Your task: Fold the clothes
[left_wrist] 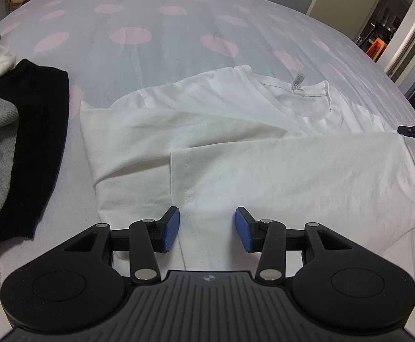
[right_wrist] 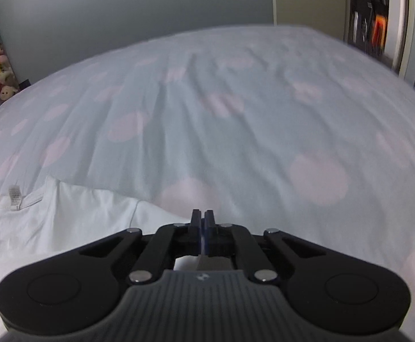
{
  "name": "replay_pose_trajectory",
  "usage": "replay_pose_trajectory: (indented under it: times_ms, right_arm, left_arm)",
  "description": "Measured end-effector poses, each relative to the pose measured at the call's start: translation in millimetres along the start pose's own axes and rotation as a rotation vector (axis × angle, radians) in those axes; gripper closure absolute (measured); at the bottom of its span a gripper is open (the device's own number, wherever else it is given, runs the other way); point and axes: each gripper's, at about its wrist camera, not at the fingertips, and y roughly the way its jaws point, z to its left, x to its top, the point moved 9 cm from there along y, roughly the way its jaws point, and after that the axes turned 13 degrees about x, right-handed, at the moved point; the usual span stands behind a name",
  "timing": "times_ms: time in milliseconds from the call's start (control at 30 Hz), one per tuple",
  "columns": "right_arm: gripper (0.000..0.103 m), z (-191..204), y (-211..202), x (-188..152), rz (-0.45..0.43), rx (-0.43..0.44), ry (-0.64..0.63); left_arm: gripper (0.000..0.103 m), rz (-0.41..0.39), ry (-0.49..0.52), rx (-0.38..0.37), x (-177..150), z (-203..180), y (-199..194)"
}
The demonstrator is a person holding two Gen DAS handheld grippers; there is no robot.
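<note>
The left gripper (left_wrist: 207,229) points steeply downward, its blue-padded fingers (left_wrist: 171,229) standing apart with nothing pressed between them. The right gripper (right_wrist: 202,229) also tilts downward, fingers closed together.

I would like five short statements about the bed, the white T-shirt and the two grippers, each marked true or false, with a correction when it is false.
1. The white T-shirt lies on the bed sheet with its neck label showing. True.
2. The left gripper is shut tight. False: its blue pads stand apart over the shirt's fabric, not pressing it.
3. The right gripper has its pads together. True.
4. A black garment lies on top of the T-shirt. False: it lies beside it, to the left in the left wrist view.
5. The sheet is plain white. False: it is pale blue with pink spots.
</note>
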Motion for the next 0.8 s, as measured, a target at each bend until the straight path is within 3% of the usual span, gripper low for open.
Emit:
replay_pose_trajectory:
  times_ms: [133,233,267,433,500,533,633,700,800]
  right_arm:
    - [0.099,-8.6,12.6,-4.2,0.032,0.005,0.021]
    - [0.084,-17.9,-3.3,-7.3,0.017,0.018,0.063]
    - [0.075,-18.8,-11.6,-9.1,0.013,0.021,0.063]
    - [0.068,2.5,-47.6,-39.2,0.046,0.142,0.048]
    - [0.054,15.0,-59.8,-56.7,0.070,0.190,0.038]
    - [0.054,21.3,-66.0,-65.5,0.082,0.214,0.034]
    - [0.058,23.7,-62.2,-82.5,0.110,0.214,0.029]
    - [0.100,18.3,-52.8,-88.6,0.134,0.217,0.068]
    - [0.101,13.6,-44.8,-89.8,0.143,0.213,0.082]
  left_arm:
    - [0.062,0.006,-0.002,-0.001,0.6,0.3,-0.2]
    - [0.062,0.004,-0.004,-0.002,0.5,0.4,-0.5]
    - [0.062,-0.001,-0.006,-0.002,0.1,0.4,-0.9]
    - [0.062,-0.032,-0.039,-0.004,-2.7,1.5,-11.2]
    - [0.062,-0.035,-0.062,-0.018,-6.3,1.4,-18.9]
    - [0.062,-0.035,-0.064,-0.022,-9.5,0.7,-23.2]
    - [0.062,-0.037,-0.065,-0.029,-21.7,-1.5,-37.5]
    - [0.062,-0.034,-0.070,-0.033,-33.6,-1.1,-48.8]
    - [0.062,-0.030,-0.070,-0.014,-54.5,6.5,-67.9]
